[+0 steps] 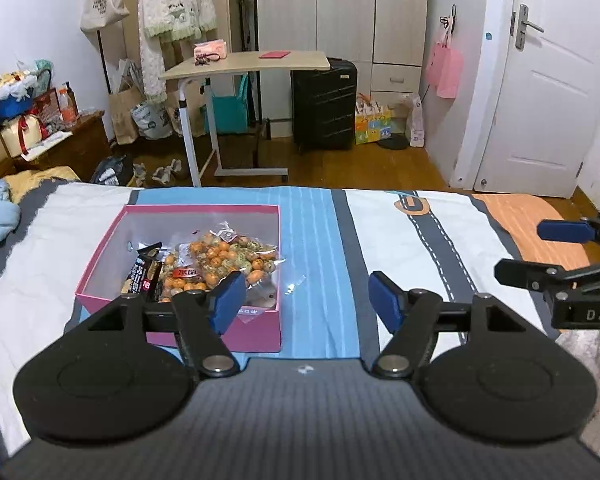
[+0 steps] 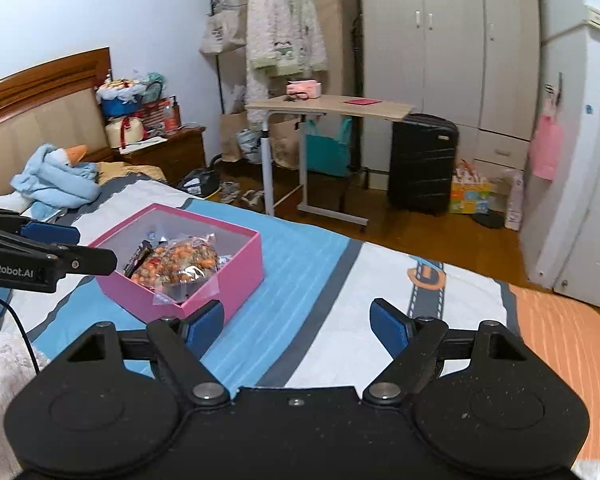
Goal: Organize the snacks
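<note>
Pink cardboard box [image 1: 256, 326] sits on the striped bedspread [image 1: 324, 240], left of centre in your left wrist view. Clear bag of orange and green coated nuts [image 1: 228, 256] lies inside it, dark snack packet [image 1: 144, 272] at its left. Your left gripper [image 1: 307, 300] has jaws apart, nothing between them, near the box's right near corner. Your right gripper [image 2: 298, 328] is also spread wide and empty, over the bedspread right of the box.
</note>
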A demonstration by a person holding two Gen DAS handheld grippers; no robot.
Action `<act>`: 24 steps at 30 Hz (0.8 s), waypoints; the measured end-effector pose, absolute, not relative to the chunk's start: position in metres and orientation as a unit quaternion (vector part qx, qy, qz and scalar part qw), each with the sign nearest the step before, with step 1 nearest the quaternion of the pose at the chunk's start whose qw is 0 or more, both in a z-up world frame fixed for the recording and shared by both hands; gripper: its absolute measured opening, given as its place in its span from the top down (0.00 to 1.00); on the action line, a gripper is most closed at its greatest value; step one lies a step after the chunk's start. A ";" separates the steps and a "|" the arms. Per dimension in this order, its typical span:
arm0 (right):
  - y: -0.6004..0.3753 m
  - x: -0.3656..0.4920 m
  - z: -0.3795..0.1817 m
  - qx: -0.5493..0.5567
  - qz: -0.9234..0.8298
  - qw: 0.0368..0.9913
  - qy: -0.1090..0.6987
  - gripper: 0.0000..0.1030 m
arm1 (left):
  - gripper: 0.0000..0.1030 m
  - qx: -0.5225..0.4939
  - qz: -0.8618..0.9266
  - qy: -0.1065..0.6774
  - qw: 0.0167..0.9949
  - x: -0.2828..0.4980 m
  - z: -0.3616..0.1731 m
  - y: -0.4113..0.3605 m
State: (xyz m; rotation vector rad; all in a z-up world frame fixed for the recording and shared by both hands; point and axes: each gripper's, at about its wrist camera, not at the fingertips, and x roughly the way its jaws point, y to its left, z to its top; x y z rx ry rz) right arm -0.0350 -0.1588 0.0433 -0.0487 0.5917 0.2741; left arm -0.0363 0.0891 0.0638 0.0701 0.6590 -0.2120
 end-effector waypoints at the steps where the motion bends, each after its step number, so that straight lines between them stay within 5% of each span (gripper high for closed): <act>1: -0.159 -0.039 0.041 -0.025 0.128 0.949 0.288 0.19 | 0.33 0.035 -0.107 0.320 0.941 -0.040 0.063 0.088; 11: -0.166 -0.068 0.024 0.010 0.065 0.961 0.268 0.14 | 0.29 0.049 -0.093 0.299 0.948 -0.063 0.046 0.078; 16: -0.162 -0.077 0.019 0.005 0.040 0.965 0.261 0.04 | 0.26 0.039 -0.103 0.294 0.949 -0.070 0.044 0.079; 24: -0.155 -0.081 0.010 0.008 0.017 0.960 0.280 0.00 | 0.10 0.029 -0.102 0.290 0.951 -0.073 0.039 0.084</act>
